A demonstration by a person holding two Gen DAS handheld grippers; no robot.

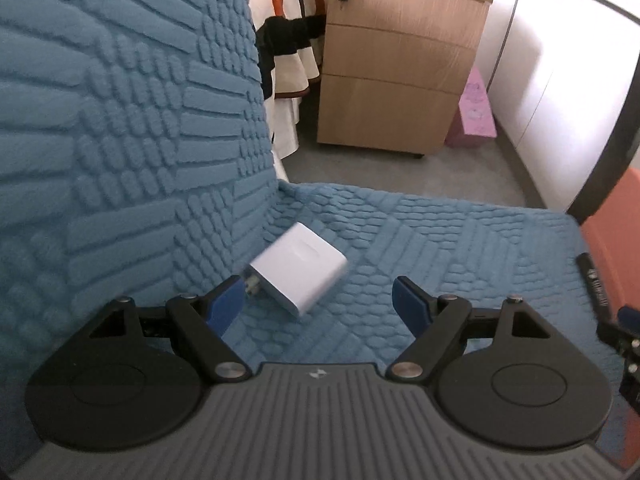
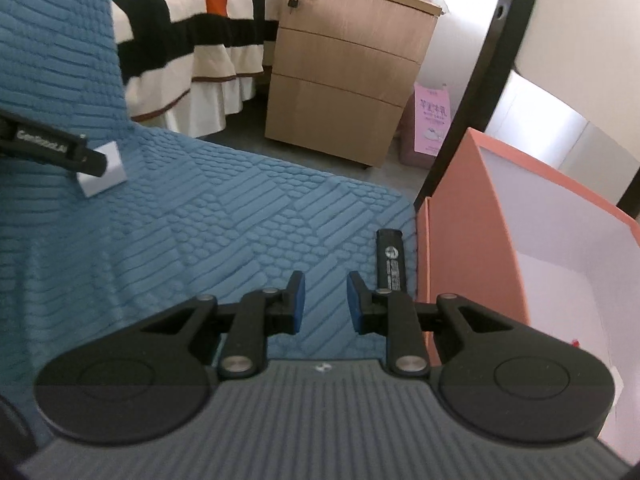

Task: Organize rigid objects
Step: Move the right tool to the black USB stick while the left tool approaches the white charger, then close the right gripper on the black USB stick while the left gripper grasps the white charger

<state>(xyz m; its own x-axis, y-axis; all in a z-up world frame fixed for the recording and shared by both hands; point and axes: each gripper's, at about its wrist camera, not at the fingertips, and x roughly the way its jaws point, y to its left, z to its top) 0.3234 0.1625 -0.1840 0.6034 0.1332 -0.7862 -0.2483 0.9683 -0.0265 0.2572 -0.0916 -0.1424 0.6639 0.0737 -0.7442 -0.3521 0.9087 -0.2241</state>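
The white charger (motion-blurred elsewhere) sits half hidden behind the left gripper.

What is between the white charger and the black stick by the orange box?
Only bare blue quilted cover lies between the white charger and the black stick, as the right wrist view shows. The right claw hovers nearer the stick.

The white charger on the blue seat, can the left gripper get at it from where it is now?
Probably yes. The left gripper is open with the white charger lying just ahead between its fingers, nearer the left one. Nothing lies between them on the blue seat cover; the seat back rises close on the left.
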